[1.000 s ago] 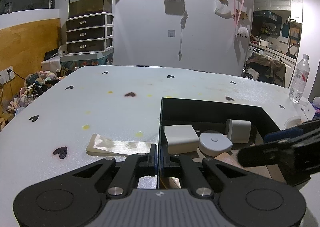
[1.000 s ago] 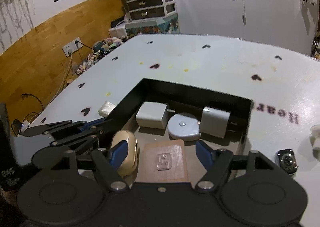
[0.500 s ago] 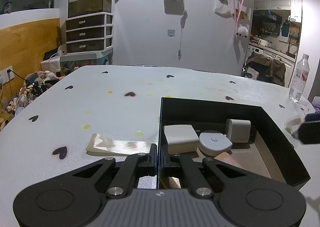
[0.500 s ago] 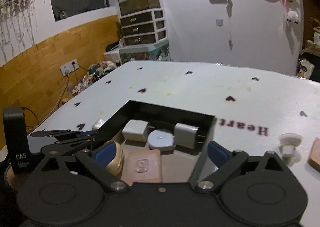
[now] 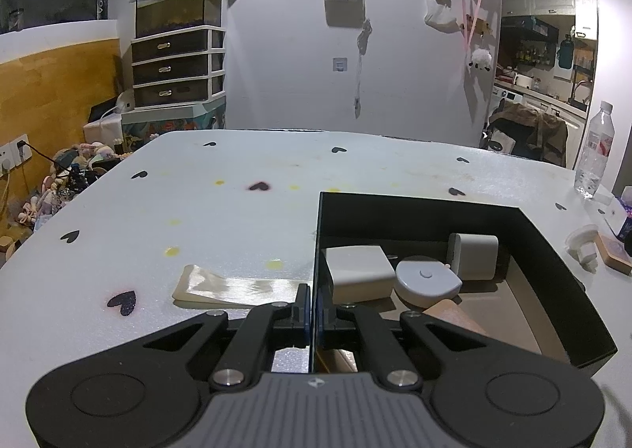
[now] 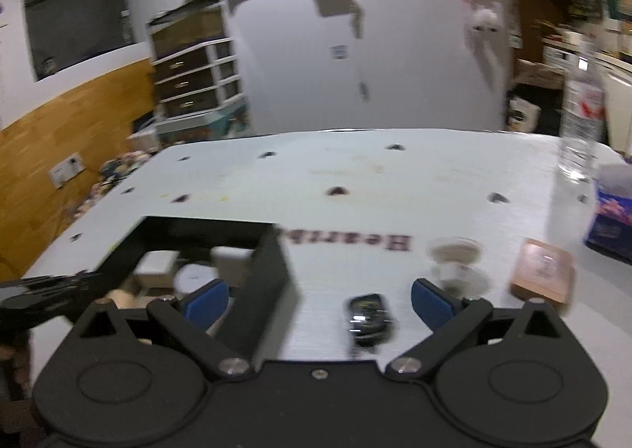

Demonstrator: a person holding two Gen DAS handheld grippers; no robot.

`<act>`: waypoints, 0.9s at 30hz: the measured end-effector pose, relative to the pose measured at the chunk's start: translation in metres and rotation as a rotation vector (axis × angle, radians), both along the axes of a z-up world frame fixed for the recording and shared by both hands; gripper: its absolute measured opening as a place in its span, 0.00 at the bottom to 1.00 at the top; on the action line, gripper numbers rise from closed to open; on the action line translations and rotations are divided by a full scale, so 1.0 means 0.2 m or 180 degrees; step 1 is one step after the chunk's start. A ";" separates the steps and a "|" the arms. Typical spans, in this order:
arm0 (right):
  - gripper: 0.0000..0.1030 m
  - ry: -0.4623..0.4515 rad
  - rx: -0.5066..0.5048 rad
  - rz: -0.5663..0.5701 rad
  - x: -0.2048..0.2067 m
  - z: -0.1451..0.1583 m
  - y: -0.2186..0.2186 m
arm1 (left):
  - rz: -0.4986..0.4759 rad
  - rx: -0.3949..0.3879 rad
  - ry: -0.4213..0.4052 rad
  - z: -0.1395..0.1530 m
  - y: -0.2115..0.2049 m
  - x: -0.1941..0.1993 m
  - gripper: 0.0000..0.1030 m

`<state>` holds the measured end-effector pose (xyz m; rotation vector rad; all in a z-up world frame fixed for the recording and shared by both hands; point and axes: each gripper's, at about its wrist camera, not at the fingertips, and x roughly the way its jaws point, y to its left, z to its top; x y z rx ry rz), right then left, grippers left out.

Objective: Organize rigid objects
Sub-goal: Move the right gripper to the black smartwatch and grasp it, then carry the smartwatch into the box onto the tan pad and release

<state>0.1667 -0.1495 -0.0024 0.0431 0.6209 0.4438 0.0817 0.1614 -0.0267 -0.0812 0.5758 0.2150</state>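
Observation:
My left gripper [image 5: 312, 313] is shut on the left wall of the black box [image 5: 553, 270] and holds it still. Inside the box lie a white charger [image 5: 357, 274], a round grey tape measure [image 5: 426, 282], a white adapter [image 5: 474, 256] and a pinkish block [image 5: 450, 313]. My right gripper [image 6: 320, 302] stands open over the table, just right of the box's right wall [image 6: 268, 278]. A small black watch-like device [image 6: 369, 319] lies on the table between its blue pads, untouched. The right wrist view is blurred.
Right of the box lie a white round item [image 6: 454, 254] and a pink block [image 6: 543, 270]. A water bottle [image 6: 580, 120] and a blue packet [image 6: 612, 219] stand at the far right edge. A clear plastic sleeve [image 5: 233, 288] lies left of the box.
My right gripper has opened wider and swung right, out of the box to the table beside it, leaving a beige object inside. It has left the left wrist view. The left gripper has not moved.

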 end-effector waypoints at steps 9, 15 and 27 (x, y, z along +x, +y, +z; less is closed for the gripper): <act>0.80 -0.0043 -0.0299 -0.0156 0.09 -0.18 -0.05 | 0.0021 0.0004 -0.0001 0.00 0.00 0.00 0.02; 0.76 -0.0002 -0.0417 0.0062 0.16 -0.27 0.04 | 0.0024 -0.0009 0.0030 0.00 0.00 -0.01 0.02; 0.61 0.0099 -0.0575 0.0154 0.27 -0.36 0.14 | 0.0020 -0.0036 0.0041 0.00 0.01 0.00 0.02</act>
